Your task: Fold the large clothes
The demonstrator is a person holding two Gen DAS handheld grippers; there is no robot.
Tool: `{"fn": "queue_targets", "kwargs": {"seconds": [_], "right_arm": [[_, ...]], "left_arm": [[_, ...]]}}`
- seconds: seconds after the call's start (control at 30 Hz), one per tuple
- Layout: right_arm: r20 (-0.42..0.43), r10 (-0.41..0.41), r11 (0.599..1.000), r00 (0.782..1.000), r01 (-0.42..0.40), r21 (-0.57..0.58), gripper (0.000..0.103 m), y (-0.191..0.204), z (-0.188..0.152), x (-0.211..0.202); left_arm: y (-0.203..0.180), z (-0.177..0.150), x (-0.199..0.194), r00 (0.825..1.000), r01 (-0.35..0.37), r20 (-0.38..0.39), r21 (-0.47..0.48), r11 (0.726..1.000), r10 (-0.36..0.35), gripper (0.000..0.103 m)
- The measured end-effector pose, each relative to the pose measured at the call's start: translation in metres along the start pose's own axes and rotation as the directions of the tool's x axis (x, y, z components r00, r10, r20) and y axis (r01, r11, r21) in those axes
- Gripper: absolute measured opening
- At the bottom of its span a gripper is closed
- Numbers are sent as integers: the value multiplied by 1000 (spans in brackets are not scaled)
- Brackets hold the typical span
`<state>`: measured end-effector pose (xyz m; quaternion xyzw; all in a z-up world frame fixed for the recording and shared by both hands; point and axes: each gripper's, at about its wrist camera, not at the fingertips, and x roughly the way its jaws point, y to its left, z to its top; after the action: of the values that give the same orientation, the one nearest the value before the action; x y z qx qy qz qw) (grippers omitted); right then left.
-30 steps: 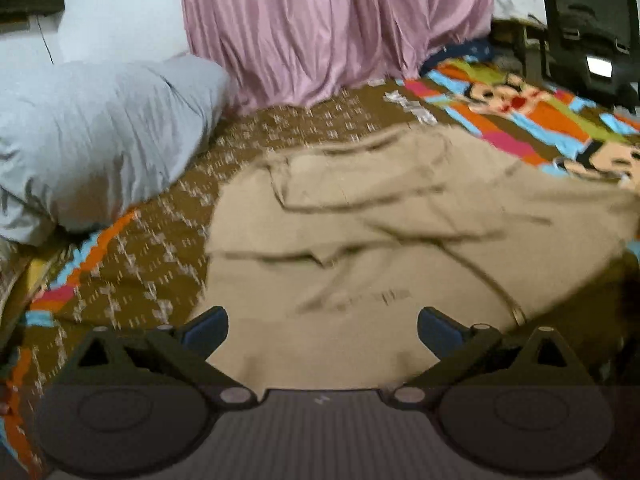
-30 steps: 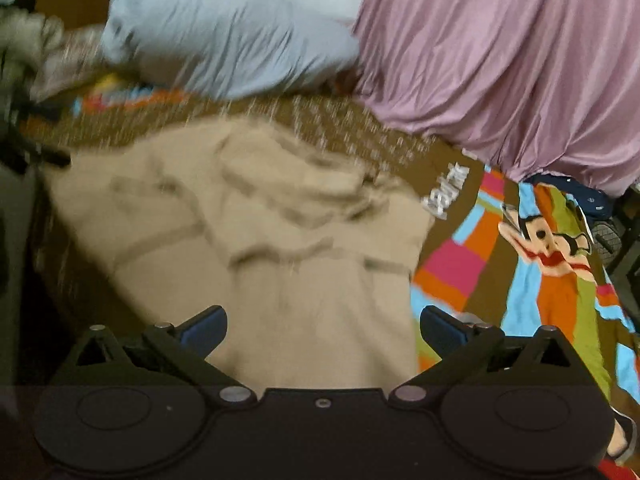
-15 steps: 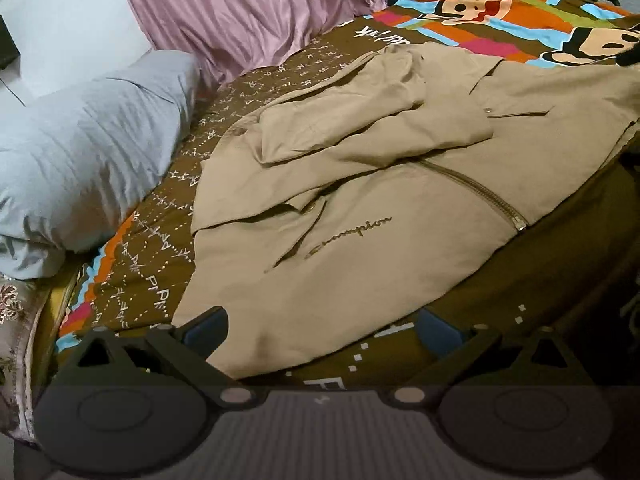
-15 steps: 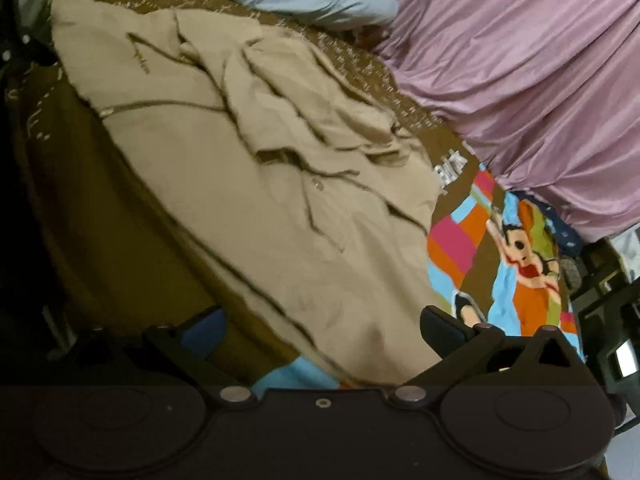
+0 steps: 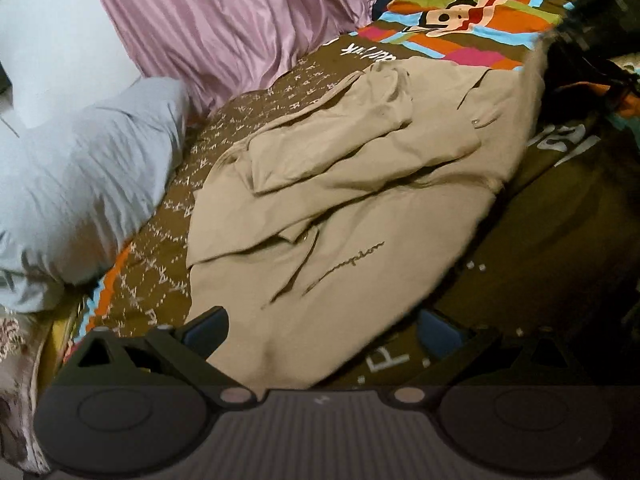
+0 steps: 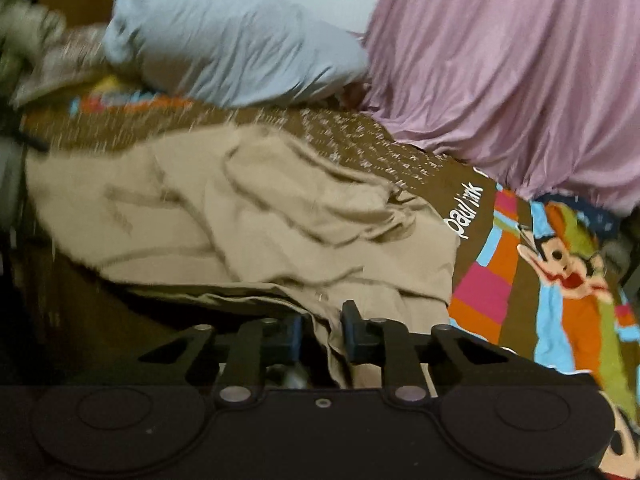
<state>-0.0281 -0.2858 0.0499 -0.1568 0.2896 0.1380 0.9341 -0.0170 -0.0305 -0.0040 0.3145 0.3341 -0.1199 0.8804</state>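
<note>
A large tan zip jacket (image 5: pixel 352 208) with a script logo lies rumpled on the bed, sleeves folded across its front. My left gripper (image 5: pixel 322 330) is open, just above the jacket's near corner, touching nothing. In the right wrist view the jacket (image 6: pixel 248 216) spreads ahead. My right gripper (image 6: pixel 322 336) is shut on the jacket's near edge, a fold of tan cloth pinched between the fingers.
A brown patterned bedspread (image 5: pixel 256 128) with a bright cartoon print (image 6: pixel 560 272) covers the bed. A grey pillow (image 5: pixel 80 176) lies at the left, also in the right wrist view (image 6: pixel 232 36). A pink curtain (image 5: pixel 240 20) hangs behind.
My right gripper has closed from wide open onto the jacket's edge. My left gripper has stayed open and shifted view over the jacket's corner.
</note>
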Motion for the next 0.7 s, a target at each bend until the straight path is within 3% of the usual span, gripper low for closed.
{"fn": "queue_targets", "kwargs": {"seconds": [0.1, 0.17, 0.23, 0.33, 0.47, 0.63, 0.7], "right_arm": [[26, 16, 995, 1000, -18, 99, 17, -16, 20, 4], [47, 25, 984, 999, -32, 173, 17, -27, 32, 7], [65, 24, 977, 998, -37, 208, 17, -34, 41, 10], [87, 9, 977, 996, -28, 210, 17, -36, 44, 7], [88, -26, 993, 996, 15, 120, 17, -32, 34, 1], [56, -70, 995, 996, 74, -65, 17, -15, 11, -2], [13, -74, 983, 997, 75, -166, 25, -6, 0, 0]], "left_arm": [[-8, 5, 7, 1000, 17, 7, 40, 999, -17, 102], [-12, 8, 14, 1000, -17, 4, 63, 998, 16, 98], [-9, 11, 25, 996, -83, -23, 57, 995, 84, 89], [13, 10, 38, 980, -161, -114, -1, 987, 160, 64], [48, 0, 35, 974, -176, -162, -104, 979, 158, 54], [72, -13, 37, 951, -259, -196, -87, 962, 238, 56], [81, -16, 37, 950, -267, -191, -79, 961, 248, 57]]}}
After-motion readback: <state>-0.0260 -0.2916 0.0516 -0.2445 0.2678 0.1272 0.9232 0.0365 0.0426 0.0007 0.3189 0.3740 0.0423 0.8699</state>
